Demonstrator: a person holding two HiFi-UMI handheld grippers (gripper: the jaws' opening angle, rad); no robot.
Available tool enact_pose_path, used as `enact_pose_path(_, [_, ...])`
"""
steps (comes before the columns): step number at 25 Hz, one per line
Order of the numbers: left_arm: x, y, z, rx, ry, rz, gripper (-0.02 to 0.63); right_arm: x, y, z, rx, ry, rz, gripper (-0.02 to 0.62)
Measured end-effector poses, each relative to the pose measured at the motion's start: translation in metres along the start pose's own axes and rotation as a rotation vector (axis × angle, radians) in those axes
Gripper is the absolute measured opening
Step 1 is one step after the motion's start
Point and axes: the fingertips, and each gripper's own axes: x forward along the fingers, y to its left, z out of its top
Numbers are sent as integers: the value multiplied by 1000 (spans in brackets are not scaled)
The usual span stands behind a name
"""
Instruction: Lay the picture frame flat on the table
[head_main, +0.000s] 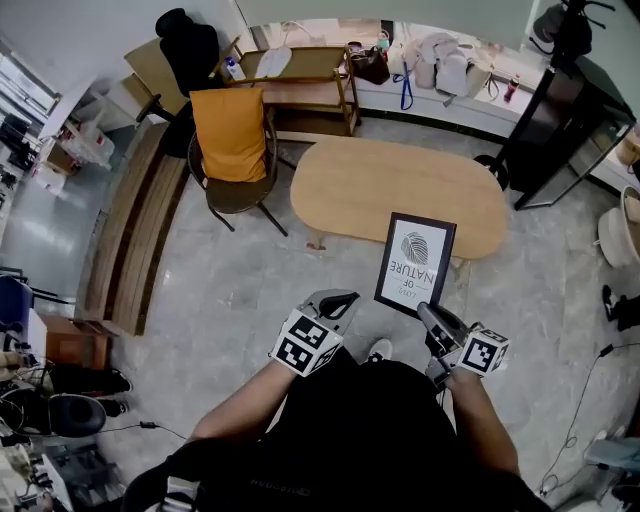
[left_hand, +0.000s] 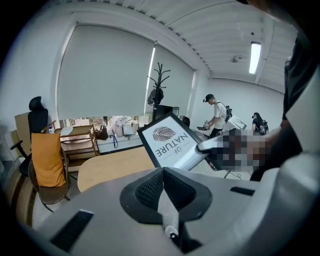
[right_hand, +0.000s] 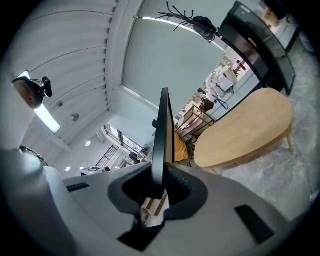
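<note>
A black picture frame (head_main: 414, 262) with a white leaf print hangs in the air, tilted, over the near edge of the oval wooden table (head_main: 370, 185). My right gripper (head_main: 428, 314) is shut on the frame's lower corner; in the right gripper view the frame (right_hand: 162, 135) stands edge-on between the pads. My left gripper (head_main: 345, 298) is beside it on the left, shut, with nothing in it. In the left gripper view the frame (left_hand: 170, 141) shows face-on above the table (left_hand: 112, 165), with the jaws (left_hand: 163, 192) pressed together below it.
A chair with an orange cushion (head_main: 230, 133) stands left of the table. A wooden shelf cart (head_main: 300, 85) and a cluttered counter lie behind. A black stand (head_main: 545, 110) is at the right. A person (left_hand: 217, 116) stands far off.
</note>
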Motion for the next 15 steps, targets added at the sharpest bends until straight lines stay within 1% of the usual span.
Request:
enact_pose_path(2, [8, 10, -5, 0, 34, 5, 5, 3, -10, 7, 21, -7, -10, 48])
enact_pose_path(6, [24, 35, 2, -54, 50, 4, 5, 18, -30, 21, 69, -15, -25, 49])
enact_pose_path(10, [46, 60, 14, -49, 61, -28, 5, 36, -44, 41, 72, -19, -53, 49])
enact_pose_path(15, [83, 108, 38, -46, 62, -81, 5, 76, -66, 67, 94, -42, -105, 49])
